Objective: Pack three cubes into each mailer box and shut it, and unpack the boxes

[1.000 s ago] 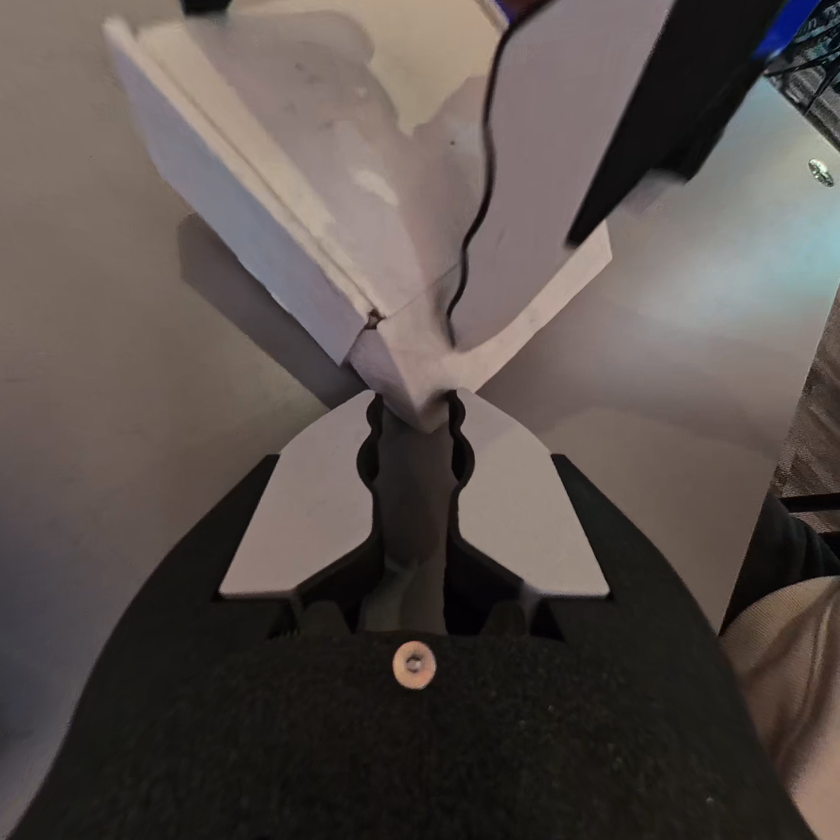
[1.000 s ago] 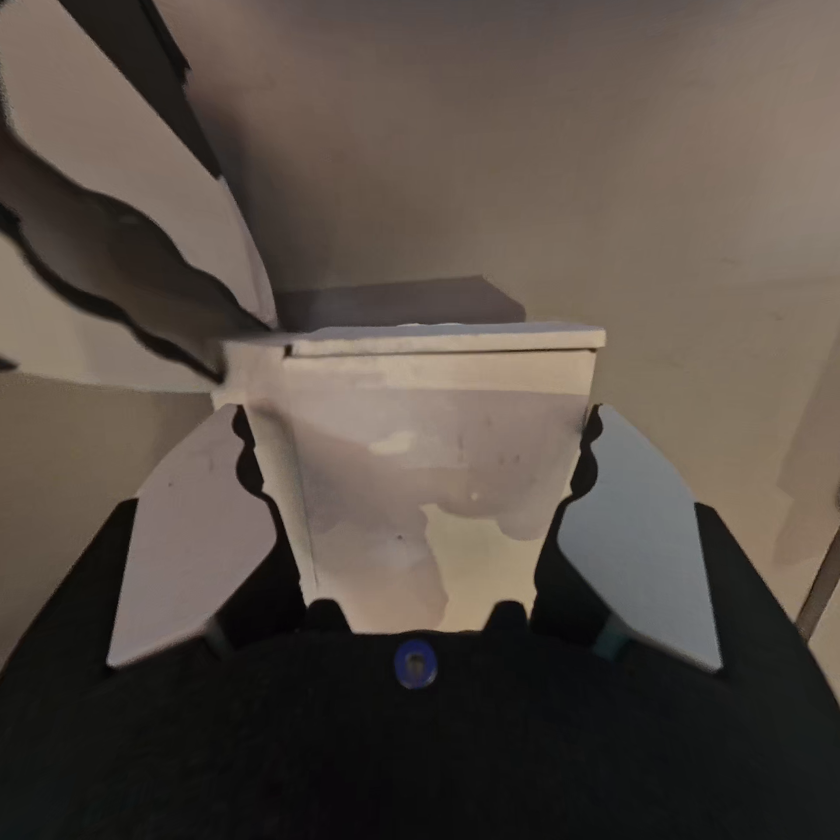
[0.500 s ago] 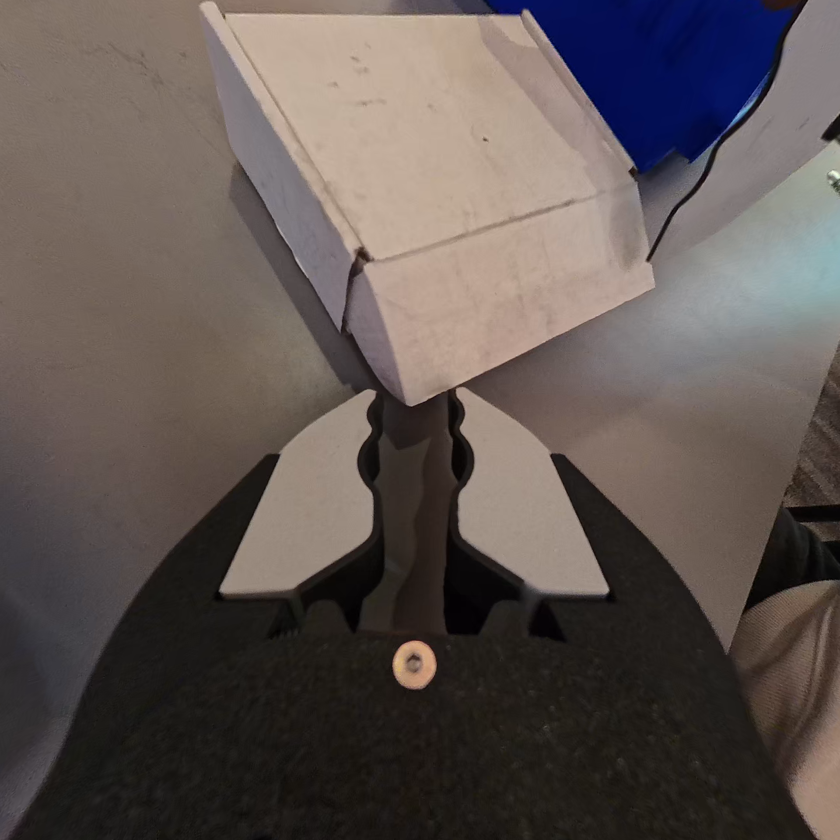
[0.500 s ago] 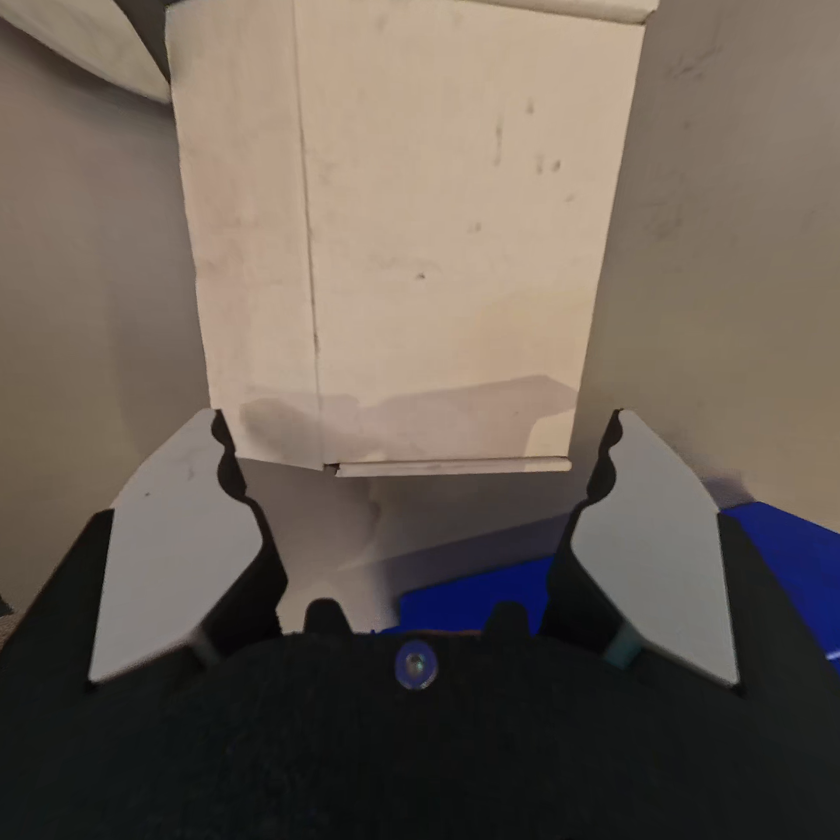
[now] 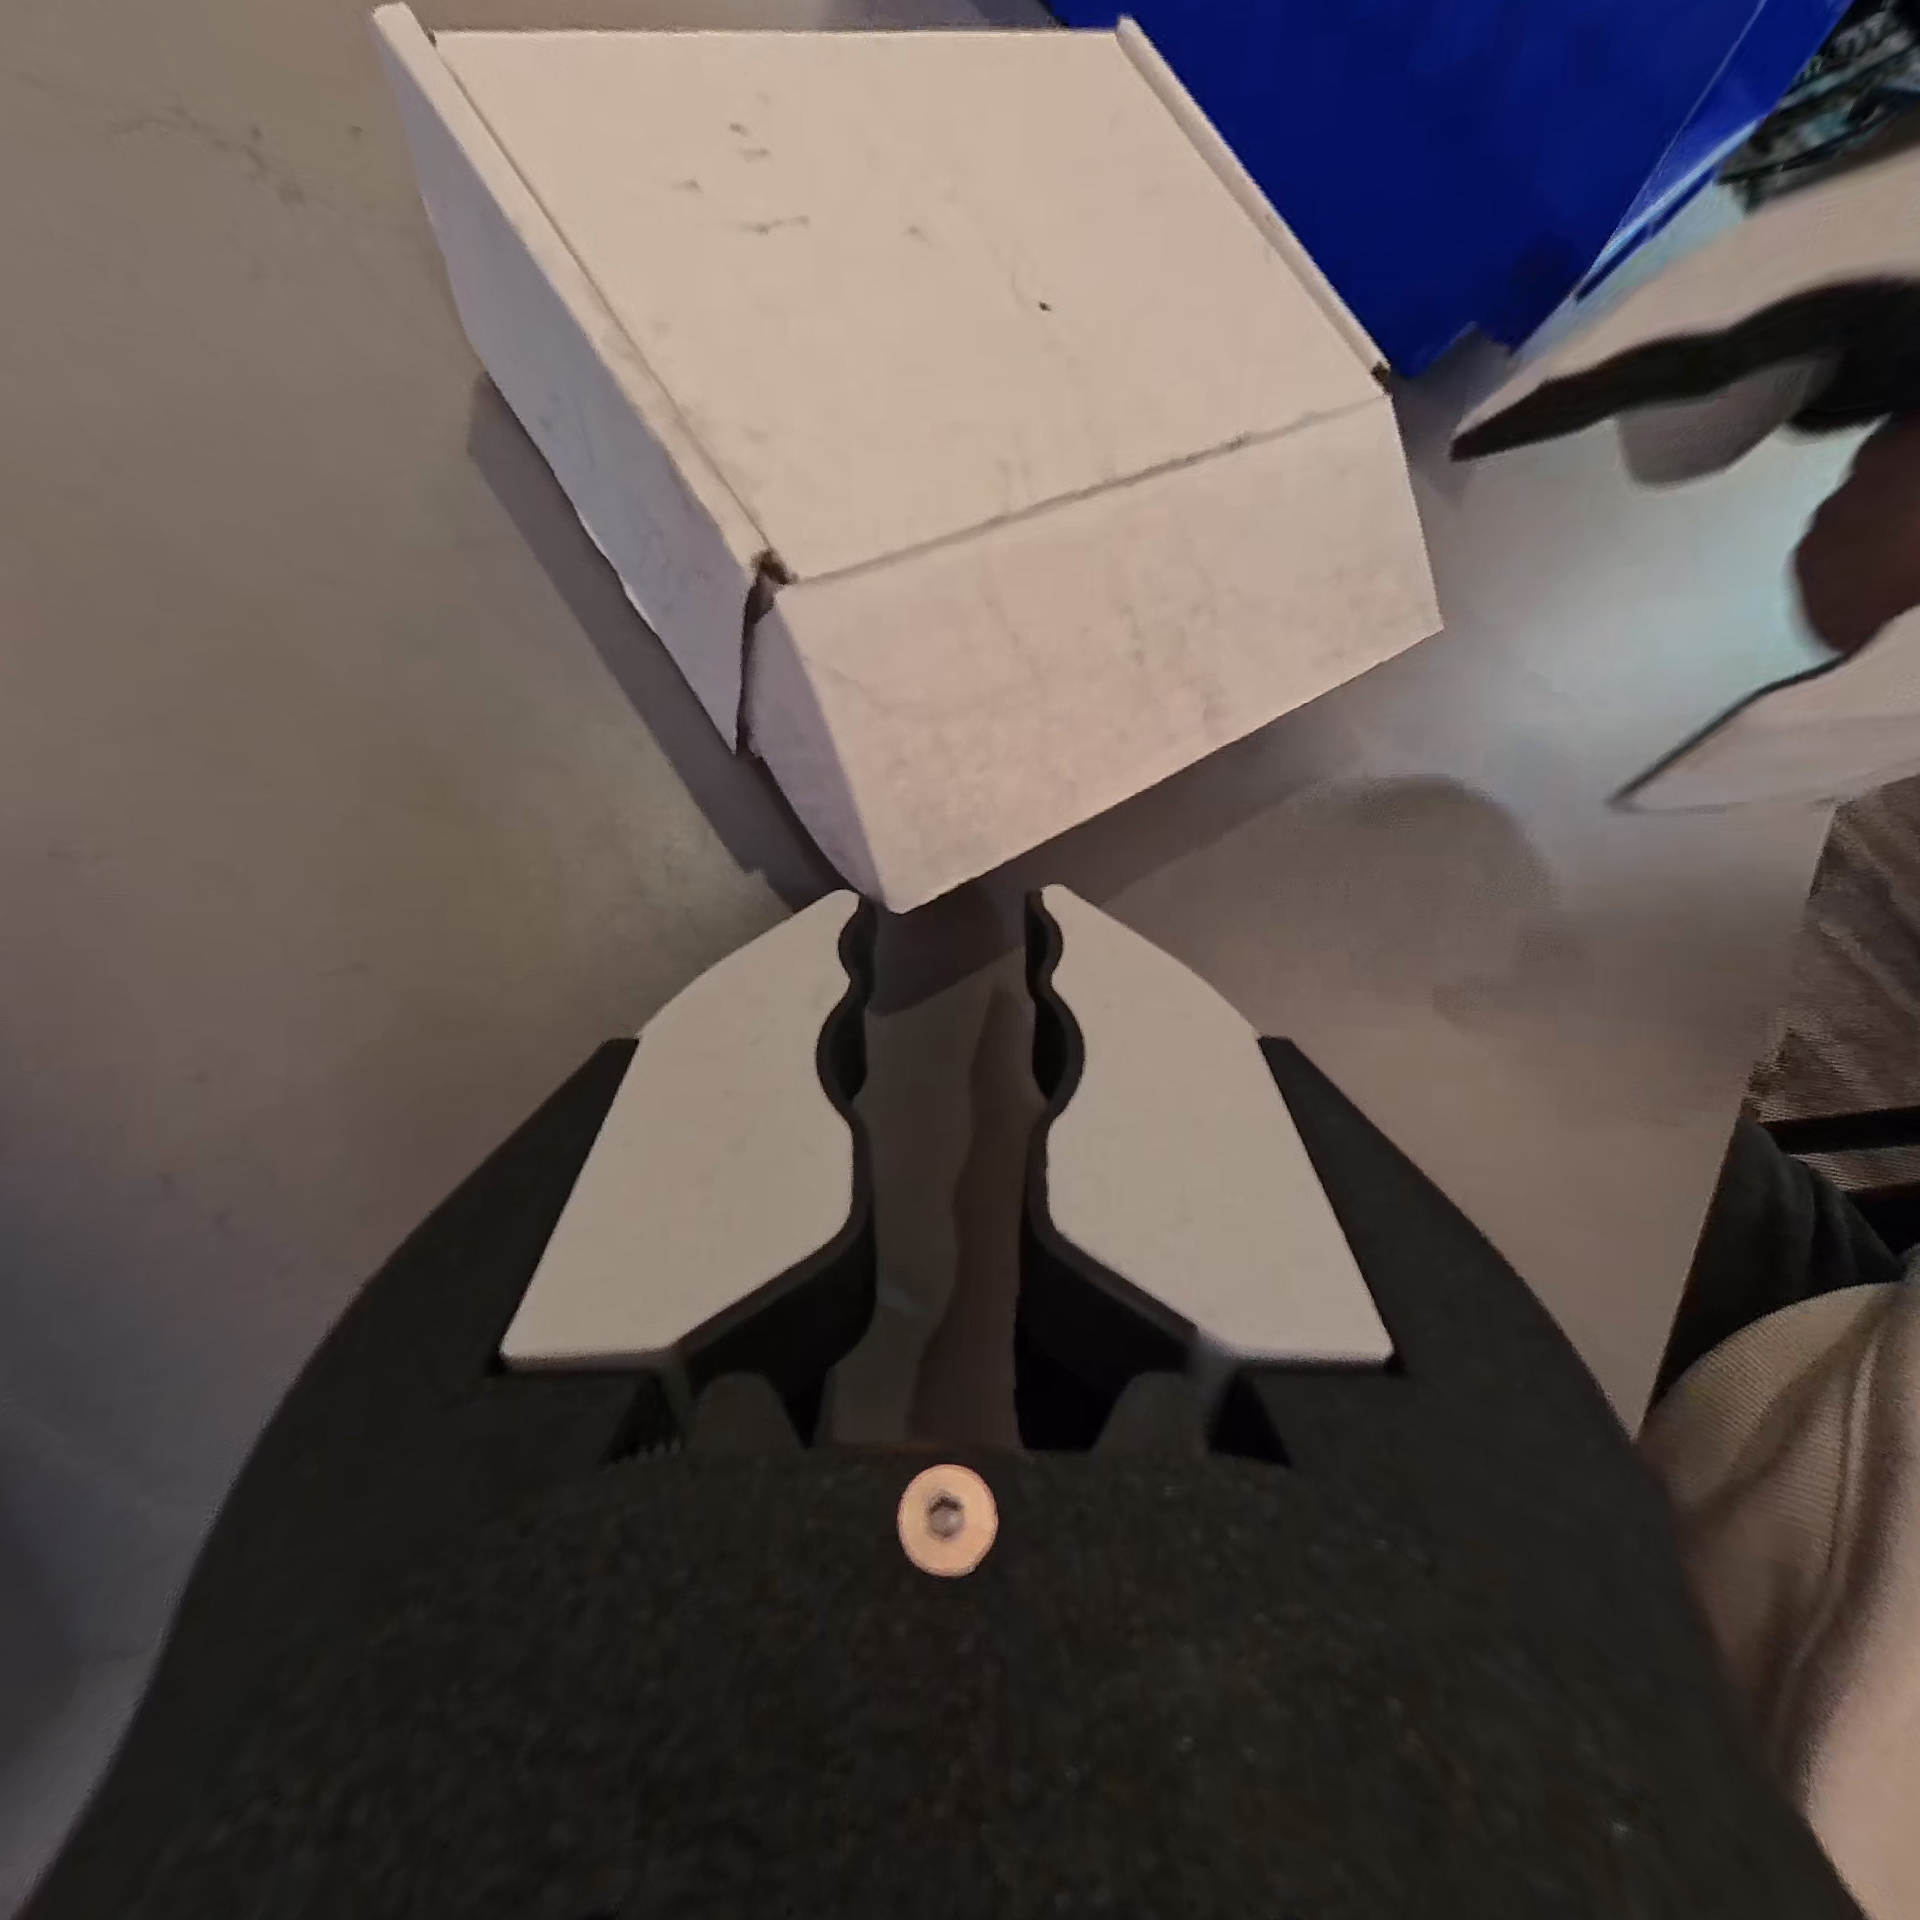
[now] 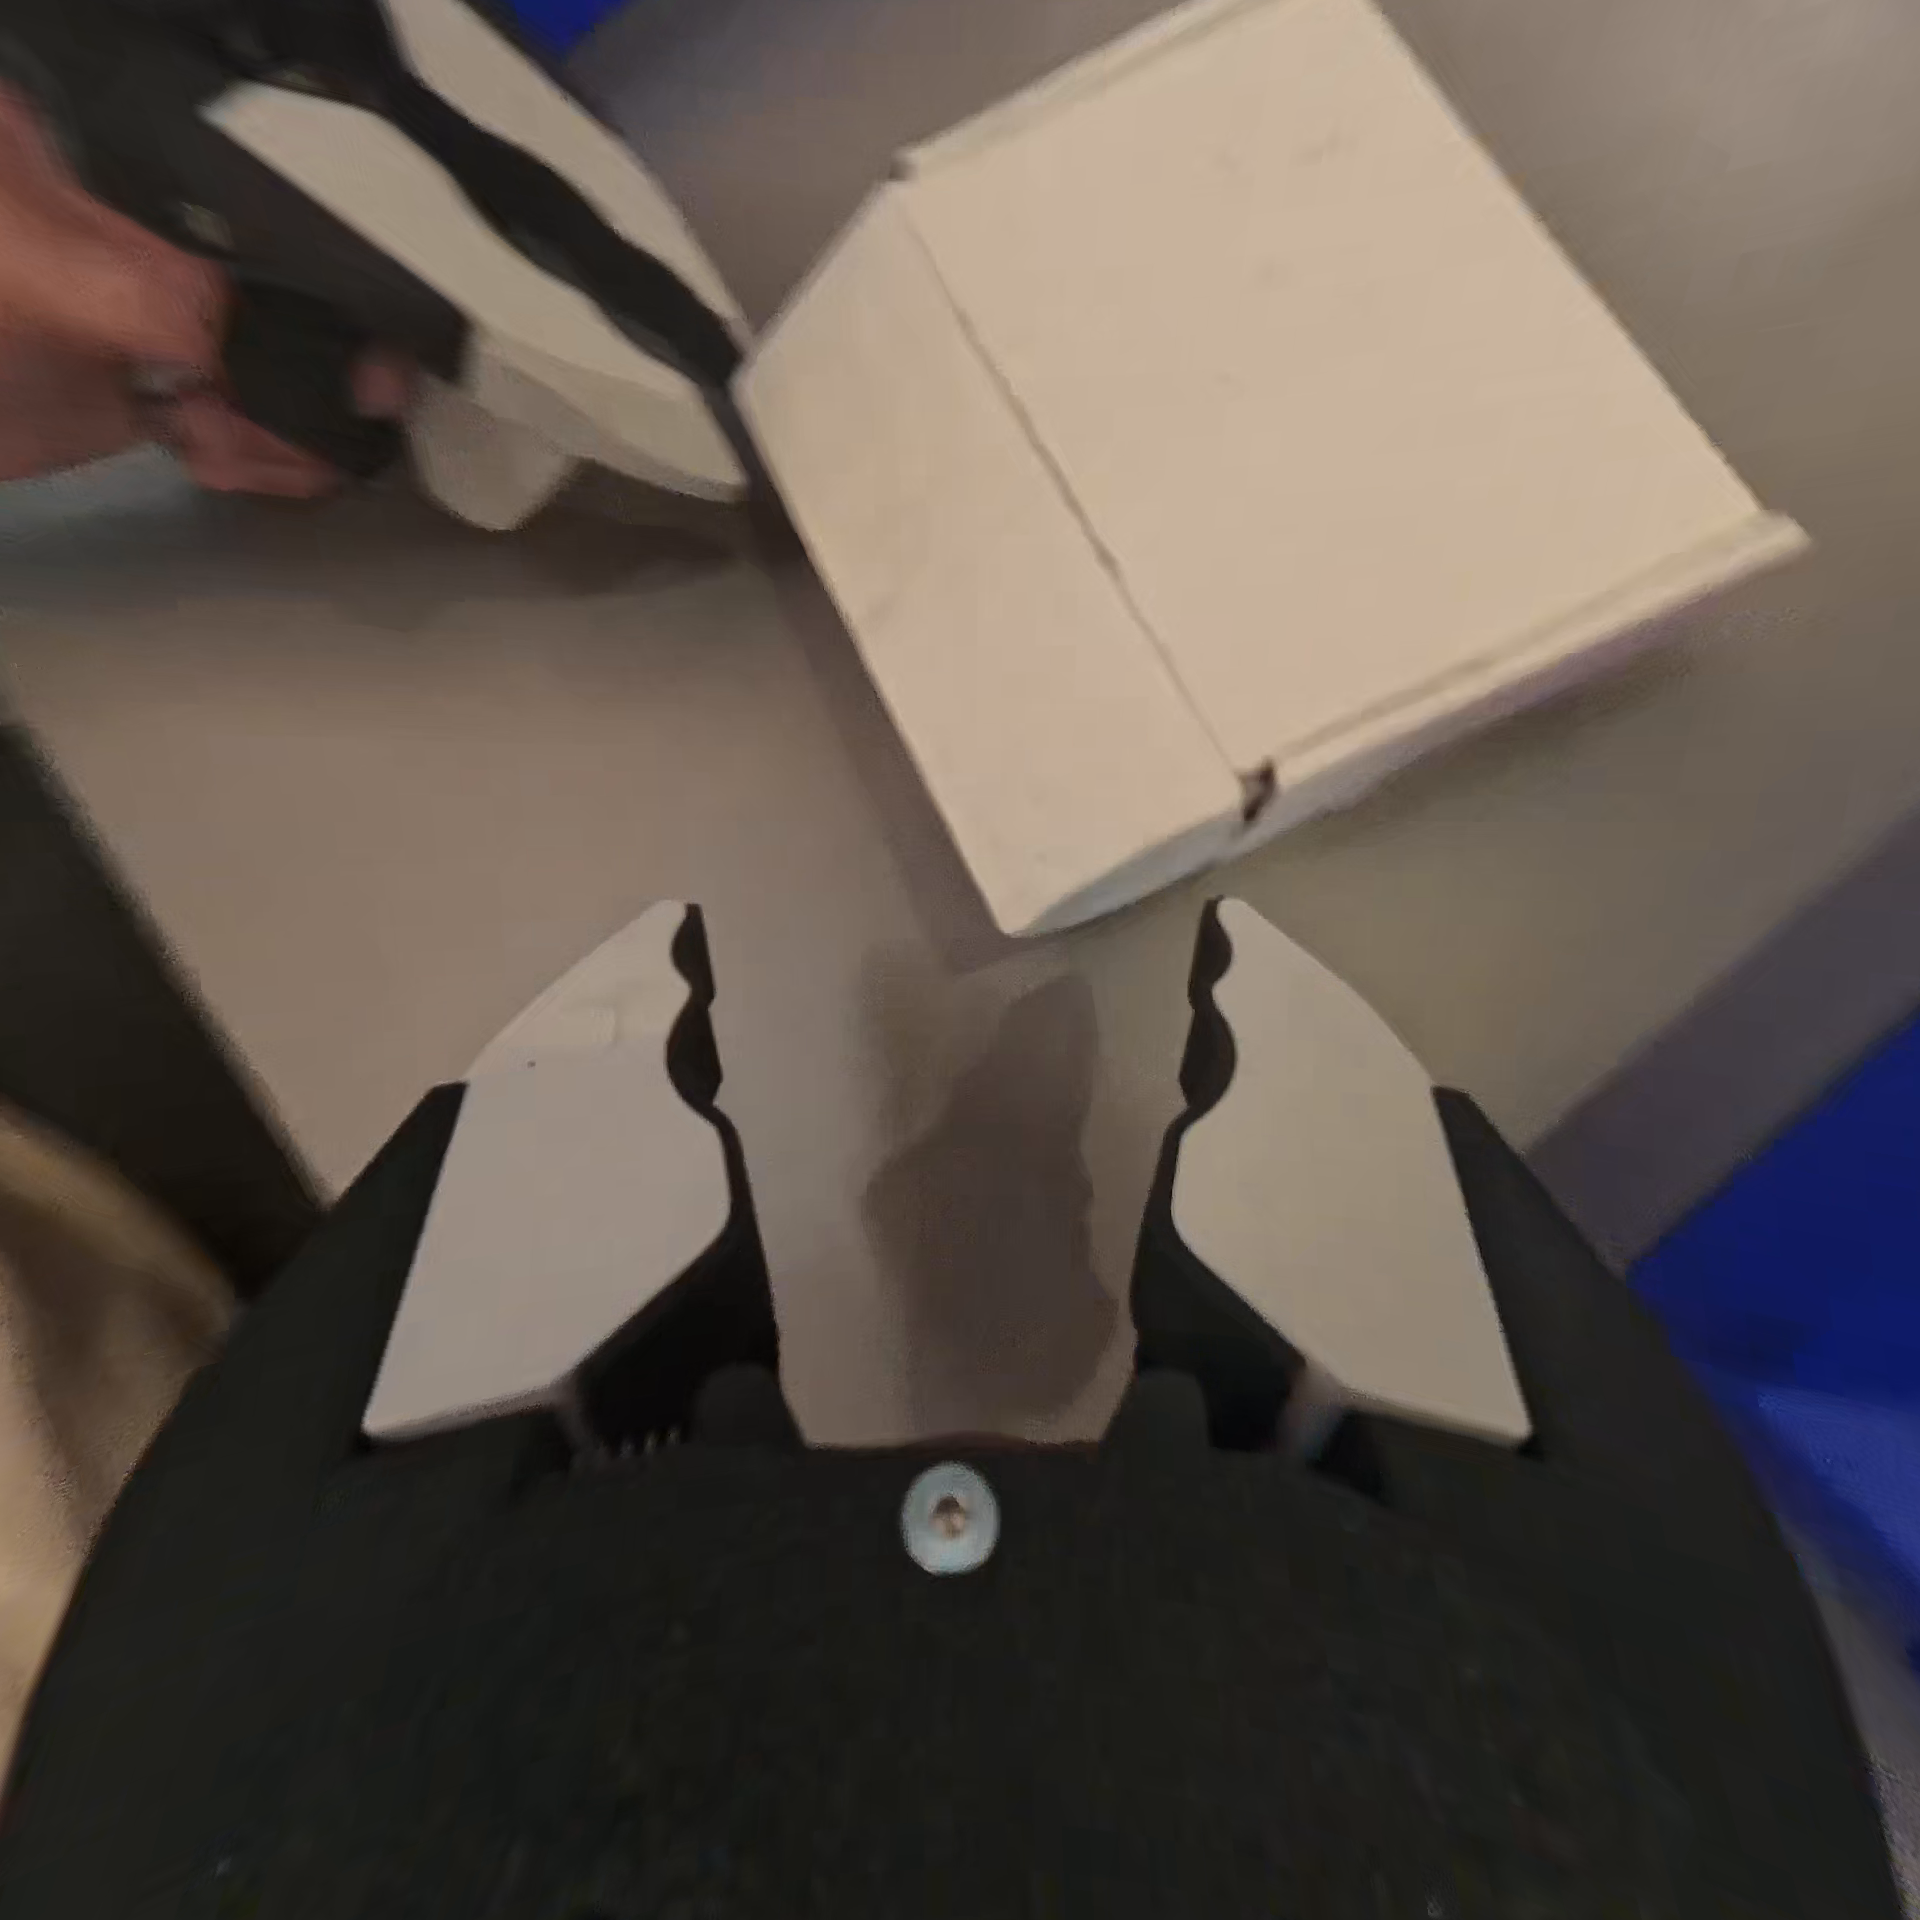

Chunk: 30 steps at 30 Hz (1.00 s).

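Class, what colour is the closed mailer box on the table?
White, lightly scuffed: the mailer box shows best in the left wrist view.

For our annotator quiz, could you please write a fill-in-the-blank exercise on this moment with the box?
1. The mailer box lies on the grey table with its lid ____.
2. The colour of the box is ____.
3. The right gripper has its jaws ____, with nothing between them.
4. The bin behind the box is ____ in colour.

Missing words: shut; white; open; blue
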Each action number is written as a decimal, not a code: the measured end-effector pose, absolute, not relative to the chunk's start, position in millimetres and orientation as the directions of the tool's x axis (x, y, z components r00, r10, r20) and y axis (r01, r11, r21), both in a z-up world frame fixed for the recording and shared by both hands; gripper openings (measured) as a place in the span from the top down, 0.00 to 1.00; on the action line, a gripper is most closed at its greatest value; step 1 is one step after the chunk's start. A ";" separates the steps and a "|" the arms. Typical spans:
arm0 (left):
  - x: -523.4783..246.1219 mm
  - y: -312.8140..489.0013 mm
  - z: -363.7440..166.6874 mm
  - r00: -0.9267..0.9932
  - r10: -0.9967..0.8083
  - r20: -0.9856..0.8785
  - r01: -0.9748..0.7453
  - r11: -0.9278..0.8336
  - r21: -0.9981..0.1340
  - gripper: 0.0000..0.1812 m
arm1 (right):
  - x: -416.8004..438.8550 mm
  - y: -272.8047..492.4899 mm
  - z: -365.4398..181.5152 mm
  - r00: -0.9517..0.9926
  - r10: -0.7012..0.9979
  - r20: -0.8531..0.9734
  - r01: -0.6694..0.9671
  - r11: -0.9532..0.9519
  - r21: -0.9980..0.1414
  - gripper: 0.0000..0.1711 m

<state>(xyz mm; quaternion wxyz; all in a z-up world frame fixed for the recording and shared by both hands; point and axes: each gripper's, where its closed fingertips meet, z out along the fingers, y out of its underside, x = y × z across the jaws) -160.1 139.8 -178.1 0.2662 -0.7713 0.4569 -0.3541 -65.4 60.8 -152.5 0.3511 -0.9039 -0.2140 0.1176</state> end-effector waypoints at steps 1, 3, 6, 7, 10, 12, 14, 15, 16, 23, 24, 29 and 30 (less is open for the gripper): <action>-159.8 139.8 -177.9 0.329 -0.891 0.313 -0.514 -0.447 -0.732 0.85 | -59.1 62.0 -160.6 0.910 0.414 -0.021 0.277 -0.644 -0.713 0.51; -156.9 140.3 -176.3 0.320 -0.886 0.335 -0.504 -0.458 -0.732 0.85 | -62.5 62.9 -163.2 0.914 0.404 -0.038 0.245 -0.624 -0.742 0.52; -151.3 141.6 -175.1 0.311 -0.878 0.363 -0.494 -0.476 -0.728 0.85 | -60.4 72.7 -168.6 0.915 0.398 -0.062 0.220 -0.624 -0.750 0.51; -149.7 142.3 -175.2 0.309 -0.877 0.368 -0.494 -0.479 -0.726 0.85 | -60.8 75.6 -173.1 0.914 0.397 -0.085 0.209 -0.640 -0.740 0.50; -142.6 144.2 -173.9 0.295 -0.875 0.384 -0.489 -0.484 -0.726 0.84 | -56.3 85.0 -179.4 0.917 0.396 -0.043 0.240 -0.636 -0.734 0.48; -138.4 145.7 -174.4 0.289 -0.874 0.391 -0.493 -0.486 -0.721 0.84 | -53.9 90.6 -180.9 0.918 0.396 -0.019 0.255 -0.627 -0.736 0.45; -135.9 150.7 -175.2 0.302 -0.875 0.379 -0.493 -0.484 -0.723 0.82 | -57.1 92.2 -182.8 0.910 0.414 -0.028 0.262 -0.626 -0.734 0.43; -135.4 154.3 -175.3 0.313 -0.875 0.368 -0.490 -0.481 -0.727 0.80 | -59.8 92.9 -182.4 0.903 0.428 -0.032 0.267 -0.618 -0.739 0.43; -135.3 157.5 -175.2 0.322 -0.877 0.357 -0.489 -0.477 -0.730 0.78 | -62.1 93.9 -182.1 0.896 0.443 -0.035 0.273 -0.611 -0.743 0.43; -138.9 169.4 -179.1 0.362 -0.890 0.276 -0.514 -0.437 -0.738 0.77 | -64.1 109.5 -179.9 0.886 0.449 -0.111 0.212 -0.608 -0.765 0.45; -138.6 171.0 -178.8 0.367 -0.895 0.253 -0.516 -0.423 -0.745 0.76 | -64.1 112.1 -179.4 0.888 0.444 -0.122 0.199 -0.610 -0.767 0.45; -136.5 169.9 -178.2 0.364 -0.908 0.205 -0.530 -0.383 -0.756 0.78 | -56.6 122.6 -178.1 0.912 0.398 -0.097 0.180 -0.601 -0.778 0.43; -136.7 169.8 -177.5 0.364 -0.911 0.197 -0.533 -0.377 -0.757 0.79 | -55.7 123.2 -177.0 0.913 0.396 -0.096 0.176 -0.596 -0.783 0.43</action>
